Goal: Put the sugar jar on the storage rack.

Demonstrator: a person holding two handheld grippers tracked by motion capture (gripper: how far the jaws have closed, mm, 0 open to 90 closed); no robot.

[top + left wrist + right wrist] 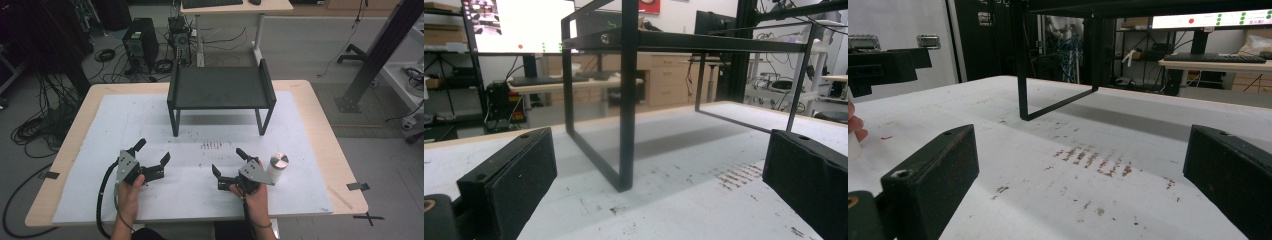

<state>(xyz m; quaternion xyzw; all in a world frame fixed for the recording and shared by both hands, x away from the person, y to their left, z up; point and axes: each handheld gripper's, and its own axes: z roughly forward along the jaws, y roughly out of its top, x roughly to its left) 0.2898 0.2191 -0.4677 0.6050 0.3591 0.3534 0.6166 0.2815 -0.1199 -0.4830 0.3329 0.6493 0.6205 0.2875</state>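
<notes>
Here, catalogued as seen from above: the left hand-held gripper (pixel 151 152), held in the person's left hand (pixel 131 189), lay low over the white-covered surface (pixel 190 197) with its jaws spread wide and nothing between them; a black cable (pixel 102 192) trailed back from it toward the near edge. The right hand-held gripper (pixel 229 161), held in the right hand (pixel 256 194), was likewise released, jaws well apart and empty, a grey three-cornered plate on its top. Just beside the right hand-held gripper, on its outer side, stood a small white jar with a silver lid (pixel 277 166), upright on the surface and close to the grey plate; whether the two touched could not be told. Ahead of both hand-held grippers, well apart from them, stood a black metal shelf stand (pixel 220 87) on thin legs, its flat top bare. Between the right hand-held gripper and the stand, a short row of reddish-brown marks (pixel 211 145) stained the covering. In the left gripper view the stand's near leg (pixel 628 100) rose straight ahead between the open black jaws, with the marks (pixel 736 176) off toward the right jaw. In the right gripper view the same marks (pixel 1093 162) lay just ahead between the jaws, the stand's leg frame (pixel 1023 65) beyond.
</notes>
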